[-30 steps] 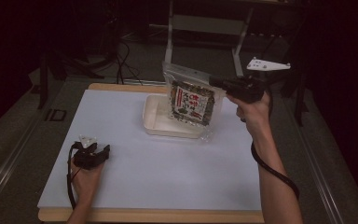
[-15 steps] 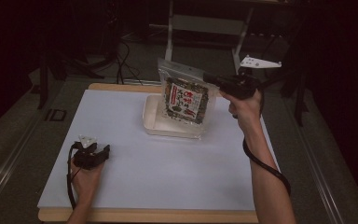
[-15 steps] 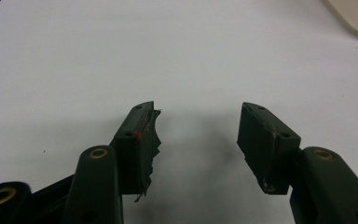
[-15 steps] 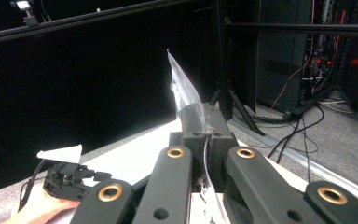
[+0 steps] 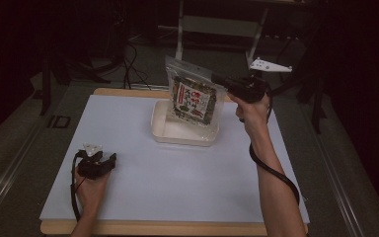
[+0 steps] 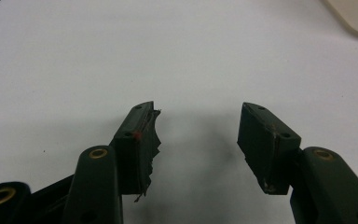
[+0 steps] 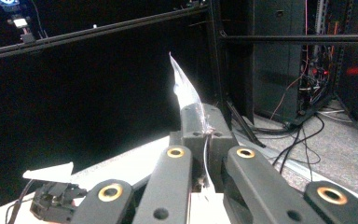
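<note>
A white sheet point(image 5: 177, 177) covers most of the worktop point(image 5: 153, 228), whose pale wooden edge shows along the near side and at the far left corner. Beyond the worktop's far edge stands a grey metal frame point(image 5: 217, 24) on the dark floor, with black cables point(image 5: 128, 59) trailing to its left. In the right gripper view, dark equipment racks point(image 7: 279, 65) rise at the back, and loose cables point(image 7: 303, 140) lie across the grey floor beneath them.

A lab – dark equipment racks point(image 7: 279, 70), loose floor cables point(image 7: 303, 135)
</note>
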### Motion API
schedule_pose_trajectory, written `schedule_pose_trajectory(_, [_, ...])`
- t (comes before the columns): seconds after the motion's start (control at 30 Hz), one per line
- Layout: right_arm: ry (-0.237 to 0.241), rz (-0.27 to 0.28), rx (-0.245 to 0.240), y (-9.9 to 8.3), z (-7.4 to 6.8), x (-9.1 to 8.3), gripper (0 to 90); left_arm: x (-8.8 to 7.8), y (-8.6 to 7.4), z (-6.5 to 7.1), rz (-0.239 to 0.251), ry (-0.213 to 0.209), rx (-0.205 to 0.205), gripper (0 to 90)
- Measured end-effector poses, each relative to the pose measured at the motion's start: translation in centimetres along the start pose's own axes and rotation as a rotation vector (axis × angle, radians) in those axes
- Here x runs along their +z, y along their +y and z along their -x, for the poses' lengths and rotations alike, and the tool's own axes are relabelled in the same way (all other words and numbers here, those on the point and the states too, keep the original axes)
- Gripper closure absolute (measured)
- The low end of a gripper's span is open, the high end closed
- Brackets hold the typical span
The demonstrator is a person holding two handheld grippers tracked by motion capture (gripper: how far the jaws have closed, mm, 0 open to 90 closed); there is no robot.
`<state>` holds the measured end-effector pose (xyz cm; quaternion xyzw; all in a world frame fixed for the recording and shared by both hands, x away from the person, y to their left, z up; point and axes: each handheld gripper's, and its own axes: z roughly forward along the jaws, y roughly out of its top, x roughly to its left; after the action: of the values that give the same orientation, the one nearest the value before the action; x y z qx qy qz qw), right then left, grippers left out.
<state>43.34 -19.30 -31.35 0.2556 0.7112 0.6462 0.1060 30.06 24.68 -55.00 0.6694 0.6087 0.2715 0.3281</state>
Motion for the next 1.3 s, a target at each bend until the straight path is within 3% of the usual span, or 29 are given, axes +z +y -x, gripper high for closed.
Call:
schedule_pose_trajectory(0.37, [0.007, 0.032, 0.029, -1.3, 0.7, 0.8, 90.0, 0.0, 0.0, 0.0, 0.001, 0.0, 0.0, 46.5])
schedule_pose_trajectory(0.63, [0.007, 0.061, 0.079, -2.6, 1.5, 0.9, 90.0, 0.0, 0.0, 0.0, -0.001, -0.001, 0.0, 46.4])
schedule_pose_trajectory(1.07, [-0.002, 0.022, 0.144, -5.0, 2.2, 1.6, 90.0, 0.0, 0.0, 0.0, 0.001, -0.002, -0.006, 46.4])
schedule_pose_trajectory(1.3, [-0.011, 0.004, 0.161, -5.4, 2.5, 1.5, 89.9, 0.0, 0.0, 0.0, 0.0, -0.001, -0.004, 46.3])
